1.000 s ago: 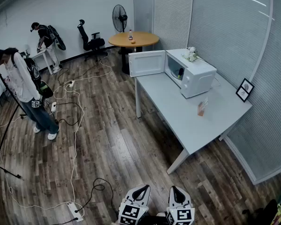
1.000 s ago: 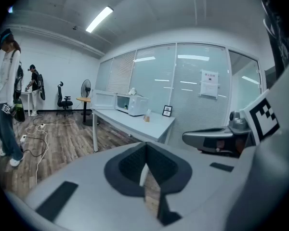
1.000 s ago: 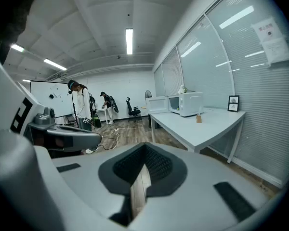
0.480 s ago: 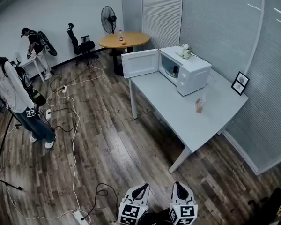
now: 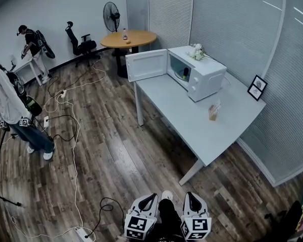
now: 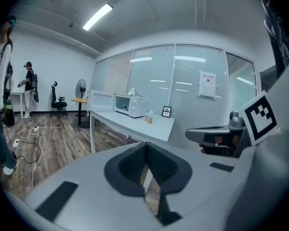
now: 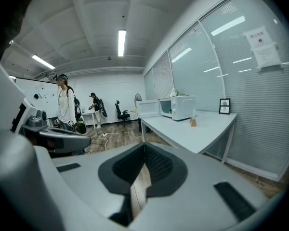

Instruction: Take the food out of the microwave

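A: State of the tools?
B: Closed tight, both the left tool (image 5: 151,201) and right tool (image 5: 190,197), gripping nothing. Held low above the wood floor (image 5: 116,150), well apart from the surface (image 5: 192,122).
A: Location of the food (image 5: 184,75)?
B: Inside the microwave (image 5: 206,73), at the surface's far end, door (image 5: 146,64) swung open. Too small to identify.

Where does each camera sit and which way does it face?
Head view: person's head, steeply down at the open microwave on the table; left gripper, right gripper, a shoe below.
Left gripper view: on the left gripper, along shut jaws toward the microwave; right gripper at right.
Right gripper view: on the right gripper, likewise, shut jaws; left gripper at left.
Shared: the microwave.
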`<state>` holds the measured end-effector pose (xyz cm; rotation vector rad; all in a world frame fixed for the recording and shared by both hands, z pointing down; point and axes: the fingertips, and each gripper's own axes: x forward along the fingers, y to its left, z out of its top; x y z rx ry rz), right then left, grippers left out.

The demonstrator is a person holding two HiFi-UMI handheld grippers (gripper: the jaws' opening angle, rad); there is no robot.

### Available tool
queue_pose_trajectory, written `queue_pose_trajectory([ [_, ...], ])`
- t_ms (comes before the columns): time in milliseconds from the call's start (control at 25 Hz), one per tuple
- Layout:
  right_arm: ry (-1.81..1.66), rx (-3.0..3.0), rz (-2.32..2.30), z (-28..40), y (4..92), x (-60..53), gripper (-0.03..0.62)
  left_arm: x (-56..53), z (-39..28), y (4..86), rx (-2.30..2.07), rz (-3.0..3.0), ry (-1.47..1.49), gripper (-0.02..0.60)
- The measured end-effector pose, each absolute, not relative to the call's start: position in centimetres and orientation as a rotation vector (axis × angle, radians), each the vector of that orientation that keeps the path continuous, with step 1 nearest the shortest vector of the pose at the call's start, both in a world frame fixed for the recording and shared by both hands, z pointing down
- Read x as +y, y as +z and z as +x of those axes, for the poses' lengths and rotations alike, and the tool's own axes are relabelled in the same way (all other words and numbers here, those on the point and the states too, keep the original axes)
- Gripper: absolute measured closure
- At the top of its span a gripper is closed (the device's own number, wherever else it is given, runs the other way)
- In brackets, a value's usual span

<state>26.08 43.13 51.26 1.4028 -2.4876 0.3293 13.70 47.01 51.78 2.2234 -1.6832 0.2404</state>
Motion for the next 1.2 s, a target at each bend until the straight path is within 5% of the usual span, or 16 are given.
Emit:
queue_pose_trajectory([
  [1200, 0.292, -2.605, 1.137, 21.7, 51.9, 14.6, 0.591, 21.8, 11.2, 52.4, -1.856, 2.06, 0.249, 0.574],
])
